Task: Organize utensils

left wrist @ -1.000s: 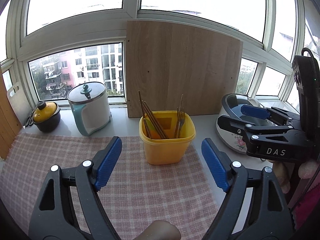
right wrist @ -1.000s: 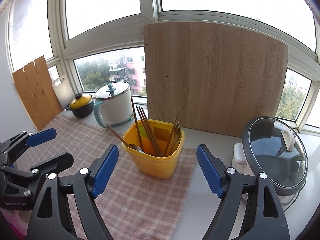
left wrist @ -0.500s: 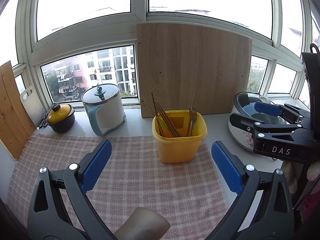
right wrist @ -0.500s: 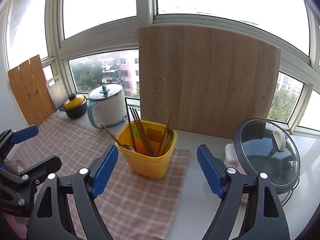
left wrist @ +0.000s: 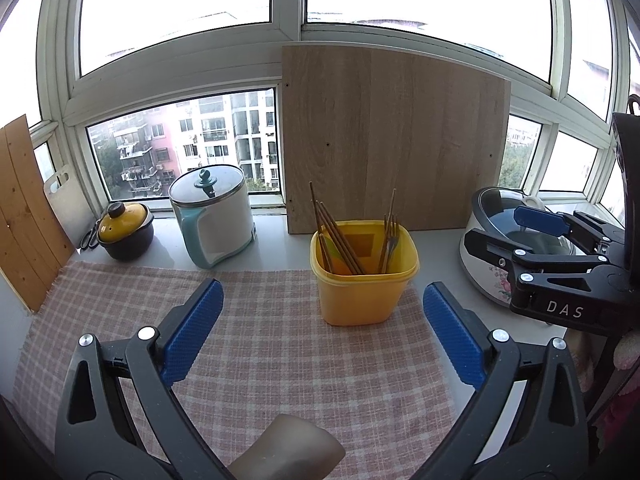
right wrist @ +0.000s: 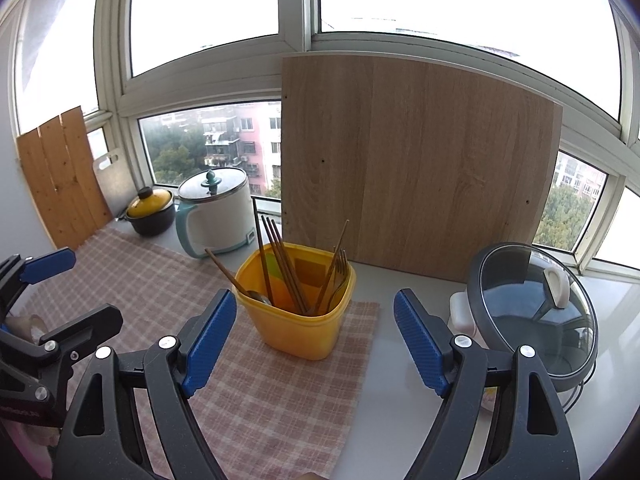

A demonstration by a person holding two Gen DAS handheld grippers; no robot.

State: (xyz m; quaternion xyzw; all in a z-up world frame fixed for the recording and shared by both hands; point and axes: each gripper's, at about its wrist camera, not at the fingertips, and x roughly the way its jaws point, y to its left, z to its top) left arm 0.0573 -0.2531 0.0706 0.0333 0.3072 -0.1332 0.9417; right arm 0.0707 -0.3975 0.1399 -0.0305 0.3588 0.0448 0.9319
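Observation:
A yellow plastic bin [left wrist: 362, 290] stands on the pink checked cloth [left wrist: 260, 344], holding brown chopsticks [left wrist: 338, 236], forks [left wrist: 389, 240] and a spoon [right wrist: 256, 295]. It also shows in the right wrist view [right wrist: 298, 330]. My left gripper [left wrist: 320, 332] is open and empty, held back from the bin over the cloth. My right gripper [right wrist: 314, 334] is open and empty, close in front of the bin. The right gripper also shows at the right of the left wrist view [left wrist: 532, 236], and the left gripper at the left of the right wrist view [right wrist: 60, 288].
A wooden board [left wrist: 394, 140] leans against the window behind the bin. A white and teal electric pot [left wrist: 212, 216] and a small yellow-lidded pot [left wrist: 124, 230] stand at the back left. A rice cooker with a glass lid [right wrist: 532, 312] stands at the right.
Both grippers have pulled back from the bin and stayed open. The bin looks smaller and more of the cloth and left wall shows in the left wrist view.

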